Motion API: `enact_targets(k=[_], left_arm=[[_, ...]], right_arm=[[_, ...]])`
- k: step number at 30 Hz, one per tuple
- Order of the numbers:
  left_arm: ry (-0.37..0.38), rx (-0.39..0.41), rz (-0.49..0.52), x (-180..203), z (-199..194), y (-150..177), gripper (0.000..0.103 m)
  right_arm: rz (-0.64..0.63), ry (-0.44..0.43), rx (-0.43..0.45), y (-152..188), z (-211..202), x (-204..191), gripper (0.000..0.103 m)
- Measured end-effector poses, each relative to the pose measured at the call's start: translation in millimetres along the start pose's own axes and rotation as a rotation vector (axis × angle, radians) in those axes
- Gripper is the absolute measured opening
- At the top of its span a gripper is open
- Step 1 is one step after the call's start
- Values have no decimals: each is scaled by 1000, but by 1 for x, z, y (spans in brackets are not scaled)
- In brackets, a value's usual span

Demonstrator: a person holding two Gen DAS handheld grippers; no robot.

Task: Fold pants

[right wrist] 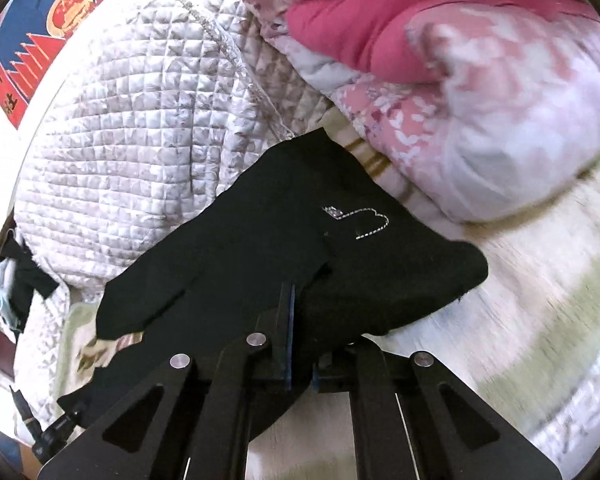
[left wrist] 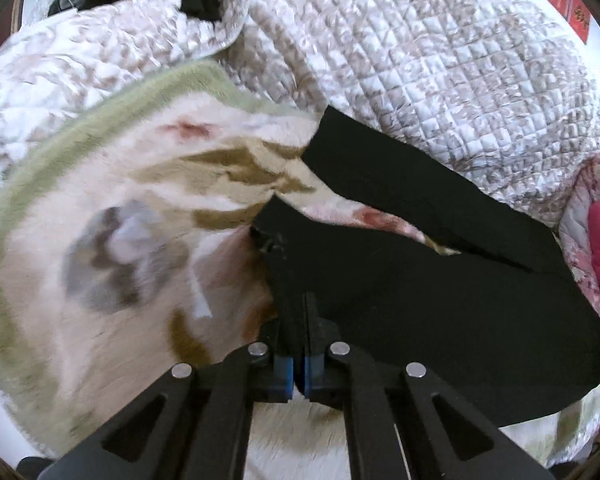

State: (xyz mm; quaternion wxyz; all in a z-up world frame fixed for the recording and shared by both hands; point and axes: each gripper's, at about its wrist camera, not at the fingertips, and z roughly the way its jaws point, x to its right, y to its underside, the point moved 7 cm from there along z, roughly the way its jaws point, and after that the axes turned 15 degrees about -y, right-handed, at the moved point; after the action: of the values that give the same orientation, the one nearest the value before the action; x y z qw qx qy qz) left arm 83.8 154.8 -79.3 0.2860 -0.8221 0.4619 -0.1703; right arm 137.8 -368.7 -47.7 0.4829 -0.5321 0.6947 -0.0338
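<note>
Left wrist view shows your left gripper (left wrist: 300, 320) at lower centre with its jaws pressed together, pinching the near edge of the black pants (left wrist: 420, 280), which run from the centre to the right of the frame over the fleece blanket (left wrist: 100, 200). Right wrist view shows your right gripper (right wrist: 296, 312) likewise clamped on the pants' edge at lower centre, below the rhinestone heart (right wrist: 364, 220). Hold both pinches so the edge lifts evenly, probably for carrying over as a fold.
</note>
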Motion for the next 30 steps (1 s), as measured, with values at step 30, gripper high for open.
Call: enact_targets(k=[30], left_arm=[[-28, 40, 29, -41, -45, 31, 26]], right_arm=[[-136, 249, 42, 34, -76, -5, 38]])
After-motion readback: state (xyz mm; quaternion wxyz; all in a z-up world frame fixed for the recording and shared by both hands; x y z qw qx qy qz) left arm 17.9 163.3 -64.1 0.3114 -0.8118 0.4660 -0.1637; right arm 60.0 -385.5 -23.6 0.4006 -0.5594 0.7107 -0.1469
